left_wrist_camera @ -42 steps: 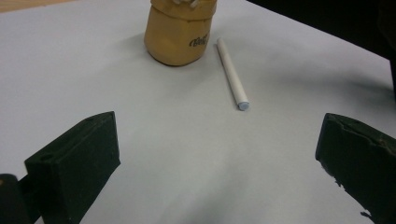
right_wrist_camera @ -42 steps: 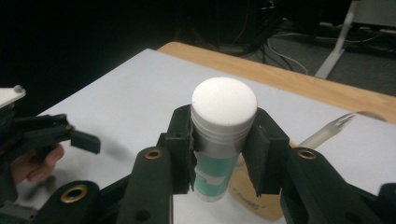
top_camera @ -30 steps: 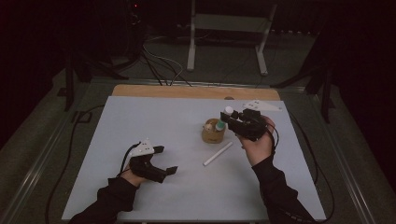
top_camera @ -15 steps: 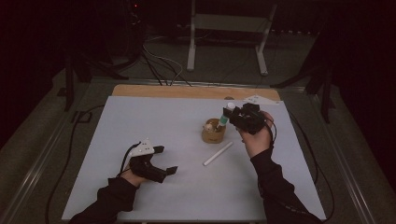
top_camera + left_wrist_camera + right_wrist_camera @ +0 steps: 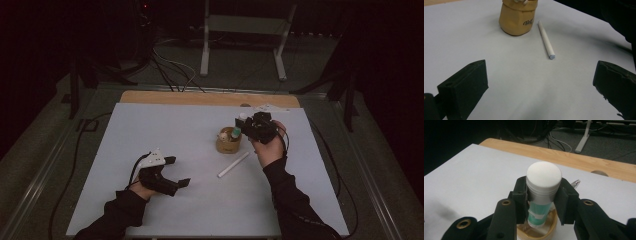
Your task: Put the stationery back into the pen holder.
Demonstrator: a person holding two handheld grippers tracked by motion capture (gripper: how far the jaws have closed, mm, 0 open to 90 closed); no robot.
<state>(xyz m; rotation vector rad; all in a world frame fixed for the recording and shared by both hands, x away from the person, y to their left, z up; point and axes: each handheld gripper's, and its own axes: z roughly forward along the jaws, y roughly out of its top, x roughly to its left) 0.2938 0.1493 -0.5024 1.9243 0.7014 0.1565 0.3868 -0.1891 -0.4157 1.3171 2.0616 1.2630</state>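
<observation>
A: What do we have in our right gripper (image 5: pixel 544 202)?

B: A short round tube with a smooth white cap and a green-and-white label (image 5: pixel 543 195). Our jaws are clamped on it just under the cap, one at each side, and it stands nearly upright with the cap on top.

A: And where is it over the table?

B: Its lower end hangs in the mouth of the small tan paper cup (image 5: pixel 537 230), which stands right of the middle of the white table sheet (image 5: pixel 165 130). In the high view we see the green label (image 5: pixel 235 132) just at the cup's rim (image 5: pixel 228 140).

A: Our left gripper (image 5: pixel 172 172)?

B: Low over the sheet near the front left, jaws wide apart and holding nothing.

A: What lies close by?

B: A thin white stick with a pale blue tip (image 5: pixel 546 40) lies flat just beside the cup (image 5: pixel 517 17), on the near side. The sheet is bare between our two grippers, and the wooden table edge (image 5: pixel 210 98) runs behind the cup, well apart from it.
</observation>
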